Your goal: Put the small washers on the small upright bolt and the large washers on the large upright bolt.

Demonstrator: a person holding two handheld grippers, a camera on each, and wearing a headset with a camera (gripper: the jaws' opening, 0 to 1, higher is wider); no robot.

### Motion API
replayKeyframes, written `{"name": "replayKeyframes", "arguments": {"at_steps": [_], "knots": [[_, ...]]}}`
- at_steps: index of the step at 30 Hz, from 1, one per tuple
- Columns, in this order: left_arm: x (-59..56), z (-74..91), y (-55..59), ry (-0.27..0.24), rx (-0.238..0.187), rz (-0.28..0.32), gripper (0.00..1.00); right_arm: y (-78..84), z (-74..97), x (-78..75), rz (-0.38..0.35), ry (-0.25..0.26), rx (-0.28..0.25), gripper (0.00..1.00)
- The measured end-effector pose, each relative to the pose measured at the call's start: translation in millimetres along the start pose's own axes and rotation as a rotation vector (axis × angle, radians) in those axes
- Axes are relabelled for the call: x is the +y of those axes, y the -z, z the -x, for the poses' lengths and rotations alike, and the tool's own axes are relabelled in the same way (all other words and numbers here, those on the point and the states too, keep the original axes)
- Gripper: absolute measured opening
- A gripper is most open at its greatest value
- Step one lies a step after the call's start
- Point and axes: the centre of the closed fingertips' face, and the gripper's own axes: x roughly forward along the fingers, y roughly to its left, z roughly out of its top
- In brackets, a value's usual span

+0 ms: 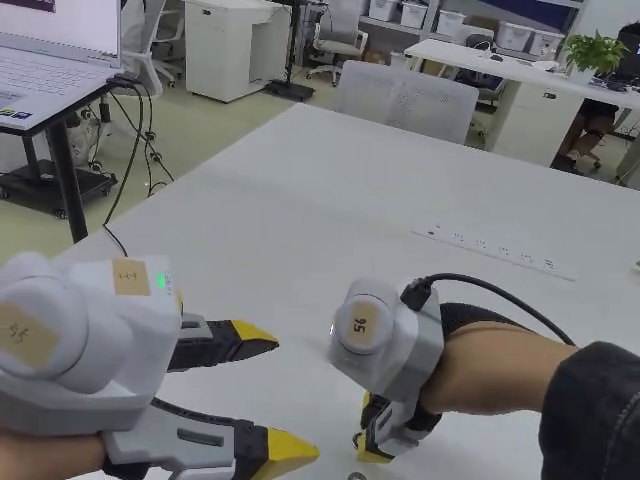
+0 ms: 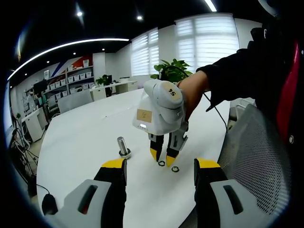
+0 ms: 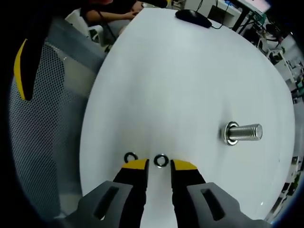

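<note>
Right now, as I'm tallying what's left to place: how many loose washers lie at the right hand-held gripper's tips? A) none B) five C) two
C: a washer and a second washer lie flat on the table just ahead of the right hand-held gripper.

Bright, even office light washes the white worktop (image 1: 330,200) — under the right hand-held gripper (image 1: 372,450) shadows are faint and soft-edged. In the left gripper view a curved strip light (image 2: 71,44) and the blinded windows (image 2: 209,40) beyond that gripper blow out against a dark ceiling. Both gripper views bow sharply toward their edges; the left hand-held gripper (image 2: 160,164) looks slightly soft up close.
</note>
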Motion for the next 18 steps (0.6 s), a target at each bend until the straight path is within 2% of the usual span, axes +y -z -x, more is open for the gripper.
{"name": "replayKeyframes", "arguments": {"at_steps": [12,18], "knots": [[-1.0,-0.3,-1.1,0.001,0.0,0.001,0.56,0.0,1.0,-1.4,-0.016,-0.017,-0.009,0.17],[-1.1,0.4,-0.5,0.0,0.001,0.004,0.56,-0.9,0.2,-0.3,-0.005,-0.011,0.007,0.17]]}}
